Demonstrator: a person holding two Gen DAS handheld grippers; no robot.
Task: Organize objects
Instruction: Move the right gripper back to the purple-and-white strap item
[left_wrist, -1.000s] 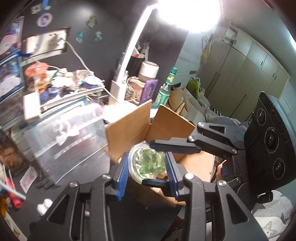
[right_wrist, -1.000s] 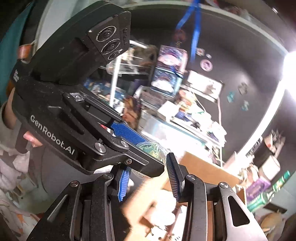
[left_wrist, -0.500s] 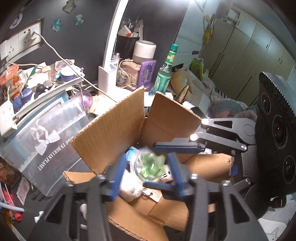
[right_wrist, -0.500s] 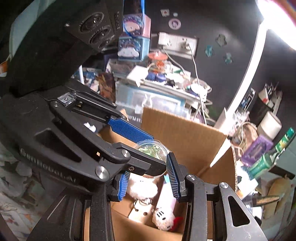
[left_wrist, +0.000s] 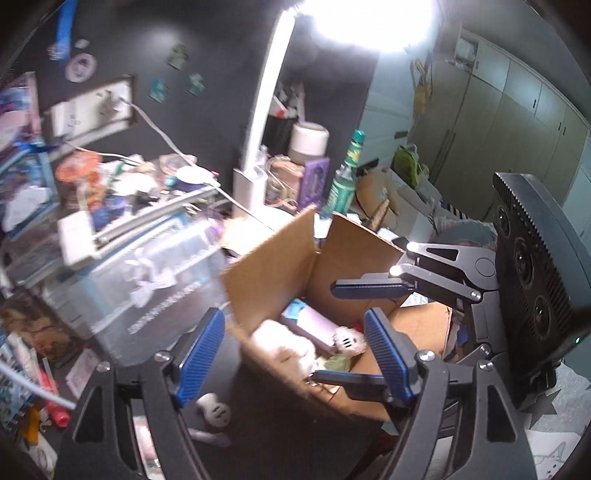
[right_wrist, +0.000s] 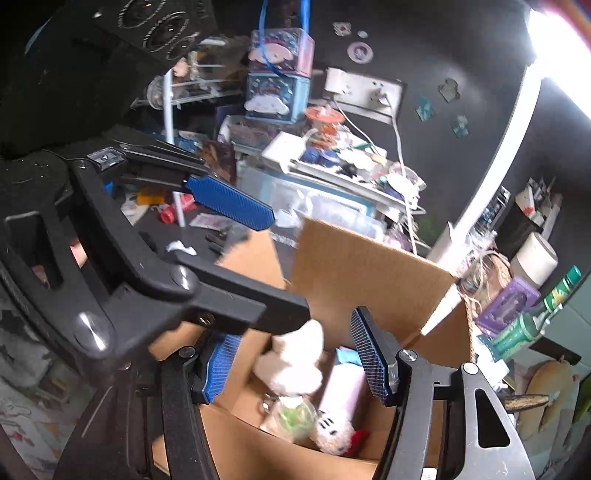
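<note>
Blue ribbed pads on your left gripper (left_wrist: 295, 354) stand well apart with nothing between them; its jaws have just been opening, and the clear capsule with the green toy (right_wrist: 295, 417) lies loose on the floor of the cardboard box (left_wrist: 273, 273), below and beyond your jaws. Your right gripper (right_wrist: 295, 363) has also just been opening and hangs released over the same box, its pads clear of everything. Just past the tips lie a white plush (right_wrist: 295, 362) and a pink packet (left_wrist: 314, 326), crowding the capsule. The box's raised flaps stand directly ahead of both grippers, the near rim just under them. To the left of your left jaws a clear plastic bin (left_wrist: 147, 280) sits close to the box wall. Farther off, the white lamp (left_wrist: 258, 122) post rises behind the far flap.
</note>
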